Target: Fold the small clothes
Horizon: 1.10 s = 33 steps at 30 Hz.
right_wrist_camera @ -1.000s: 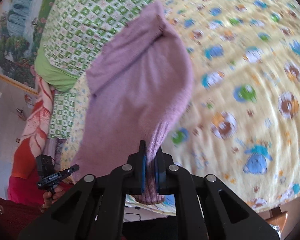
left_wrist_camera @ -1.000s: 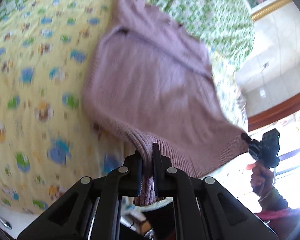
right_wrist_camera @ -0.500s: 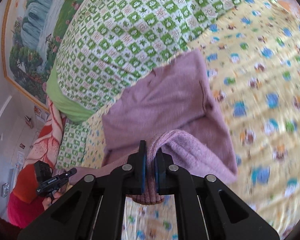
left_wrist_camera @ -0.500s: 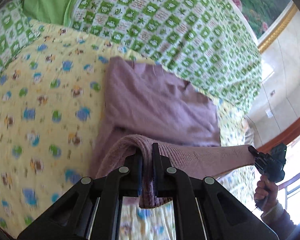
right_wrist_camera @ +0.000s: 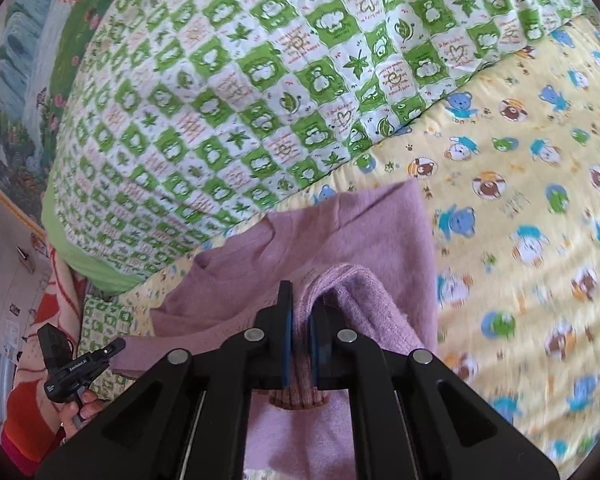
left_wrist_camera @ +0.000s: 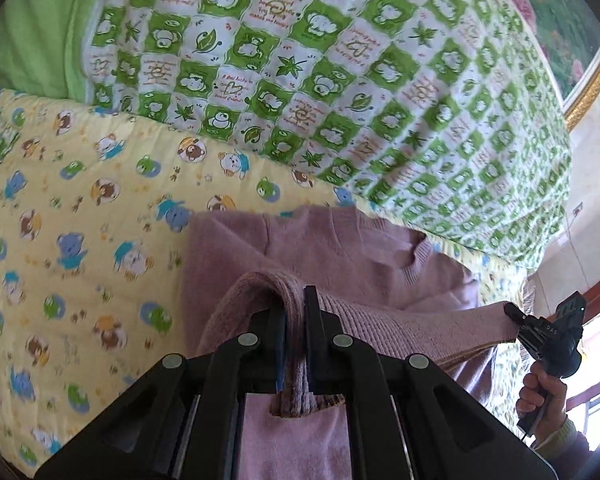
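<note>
A mauve knit sweater (left_wrist_camera: 340,256) lies on a yellow cartoon-print bedsheet (left_wrist_camera: 80,240), its neckline toward the green quilt. My left gripper (left_wrist_camera: 295,300) is shut on one corner of the ribbed hem, held over the sweater's body. My right gripper (right_wrist_camera: 300,300) is shut on the other hem corner. The hem (left_wrist_camera: 420,320) stretches between them, folded up over the upper part of the sweater (right_wrist_camera: 360,232). The right gripper shows in the left wrist view (left_wrist_camera: 512,314); the left gripper shows in the right wrist view (right_wrist_camera: 114,350).
A green-and-white checked quilt (left_wrist_camera: 340,80) is piled just beyond the sweater's neckline, also in the right wrist view (right_wrist_camera: 260,80). A painted picture (right_wrist_camera: 28,60) hangs on the wall behind. A red patterned blanket (right_wrist_camera: 40,320) lies at the bed's side.
Both grippers carried the hem forward from the bed's near side over the sweater toward its neckline, folding it in half. Both stayed shut on the hem.
</note>
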### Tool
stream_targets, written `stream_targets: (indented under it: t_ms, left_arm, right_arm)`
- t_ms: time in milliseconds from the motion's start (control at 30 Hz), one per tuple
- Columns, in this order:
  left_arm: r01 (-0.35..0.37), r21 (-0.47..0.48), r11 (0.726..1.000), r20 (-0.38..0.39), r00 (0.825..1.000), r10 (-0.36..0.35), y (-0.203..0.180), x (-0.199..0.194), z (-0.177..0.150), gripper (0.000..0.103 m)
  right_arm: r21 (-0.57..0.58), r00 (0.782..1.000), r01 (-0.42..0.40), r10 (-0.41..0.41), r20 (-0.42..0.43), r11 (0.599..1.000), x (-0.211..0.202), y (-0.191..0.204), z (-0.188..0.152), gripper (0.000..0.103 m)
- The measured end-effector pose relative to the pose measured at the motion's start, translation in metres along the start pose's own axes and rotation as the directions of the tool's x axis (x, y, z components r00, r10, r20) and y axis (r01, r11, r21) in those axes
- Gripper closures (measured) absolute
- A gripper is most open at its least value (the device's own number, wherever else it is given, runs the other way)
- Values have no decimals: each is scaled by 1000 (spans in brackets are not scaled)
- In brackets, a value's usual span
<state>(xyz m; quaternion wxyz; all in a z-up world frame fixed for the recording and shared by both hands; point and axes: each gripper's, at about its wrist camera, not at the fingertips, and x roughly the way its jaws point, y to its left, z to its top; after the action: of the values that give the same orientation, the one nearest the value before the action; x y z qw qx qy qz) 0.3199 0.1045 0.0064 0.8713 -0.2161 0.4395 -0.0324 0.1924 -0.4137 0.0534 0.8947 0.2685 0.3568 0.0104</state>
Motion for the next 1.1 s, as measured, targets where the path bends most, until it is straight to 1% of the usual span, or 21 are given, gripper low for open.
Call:
stream_targets:
  t_ms: [100, 267, 433, 533, 567, 600, 667, 733, 800, 833, 867, 933, 1000, 1033, 1100]
  left_arm:
    - [-6, -14, 1000, 0, 1000, 6, 5, 23, 18, 98]
    - [-22, -19, 1000, 2, 1000, 22, 9, 52, 36, 98]
    - [-65, -34, 997, -26, 998, 64, 19, 87, 42, 97]
    - [-76, -47, 996, -39, 997, 74, 26, 100, 42, 96]
    - [-73, -56, 996, -43, 997, 71, 28, 101, 42, 92]
    - [-66, -67, 996, -46, 997, 63, 29, 102, 43, 92]
    - [-40, -85, 996, -38, 999, 37, 31, 97, 44, 90]
    - [-37, -77, 996, -25, 999, 35, 27, 88, 46, 83]
    - [-73, -52, 996, 17, 997, 74, 21, 71, 48, 54]
    - [-90, -38, 995, 43, 995, 91, 18, 61, 49, 50]
    - [-94, -28, 995, 65, 993, 95, 16, 51, 50, 49]
    - [-84, -3, 996, 79, 993, 84, 9, 35, 49, 49]
    - [-75, 46, 996, 74, 995, 72, -3, 22, 41, 49]
    - [-58, 87, 995, 58, 997, 53, -13, 18, 32, 49]
    - [-14, 150, 989, 17, 1000, 12, -31, 16, 13, 49]
  right_arm:
    - [-9, 1000, 7, -7, -12, 1000, 20, -5, 15, 95]
    - [3, 1000, 17, -17, -17, 1000, 47, -16, 37, 95]
    - [19, 998, 43, -42, -54, 999, 77, -29, 44, 95]
    - [31, 995, 73, -70, -67, 997, 90, -35, 46, 94]
    - [52, 995, 67, -64, -74, 996, 93, -38, 46, 93]
    - [70, 995, 64, -58, -80, 995, 95, -41, 47, 90]
    - [102, 995, 56, -47, -90, 993, 96, -44, 49, 88]
    - [132, 996, 40, -29, -87, 990, 91, -46, 52, 83]
    - [153, 997, 25, -14, -72, 988, 82, -46, 56, 77]
    - [159, 998, 25, -16, -59, 987, 76, -45, 57, 73]
    - [161, 999, 33, -27, -36, 986, 69, -44, 58, 64]
    - [160, 999, 42, -43, 6, 986, 55, -42, 59, 58]
    - [140, 999, 33, -37, 29, 990, 43, -36, 58, 58]
    - [123, 999, 29, -34, 34, 992, 39, -31, 56, 58]
    - [52, 999, 16, -18, 37, 998, 31, -14, 44, 58]
